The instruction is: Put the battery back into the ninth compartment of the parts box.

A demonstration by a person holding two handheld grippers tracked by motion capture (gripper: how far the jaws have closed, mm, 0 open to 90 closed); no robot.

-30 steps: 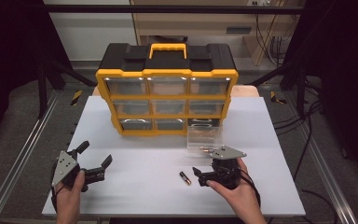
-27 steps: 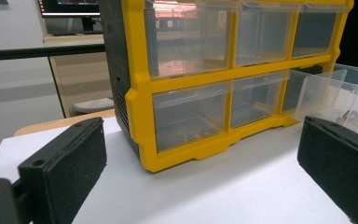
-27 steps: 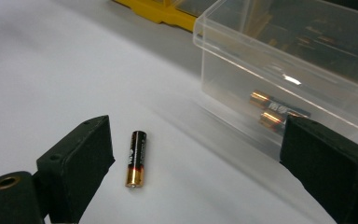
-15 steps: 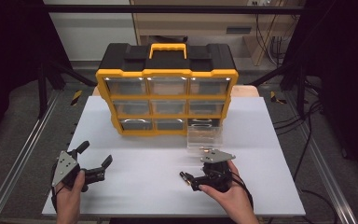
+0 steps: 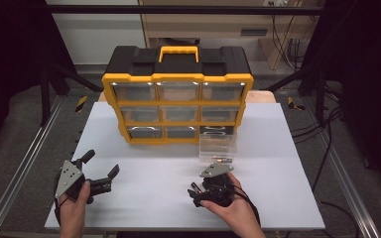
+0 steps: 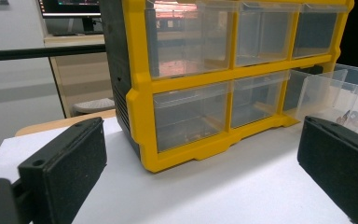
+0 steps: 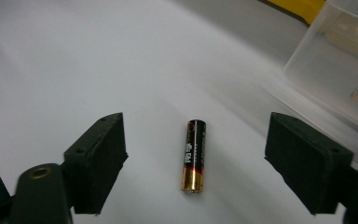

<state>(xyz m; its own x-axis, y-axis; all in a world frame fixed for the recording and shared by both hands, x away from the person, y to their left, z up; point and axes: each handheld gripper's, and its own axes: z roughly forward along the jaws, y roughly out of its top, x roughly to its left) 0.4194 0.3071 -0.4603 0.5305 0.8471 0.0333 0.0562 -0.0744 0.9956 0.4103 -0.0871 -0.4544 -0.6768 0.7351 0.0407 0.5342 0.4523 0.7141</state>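
Both grippers on my rig are all black plastic. The left gripper [image 5: 100,174] and right gripper [image 5: 197,191] each carry a grey three-cornered plate on top with small screw dots. Jaws are chunky rectangular blocks faced with matte, foam-looking pads [image 7: 103,161], one round hole near each base. Thin black cables loop back past my bare wrists, no sleeves.
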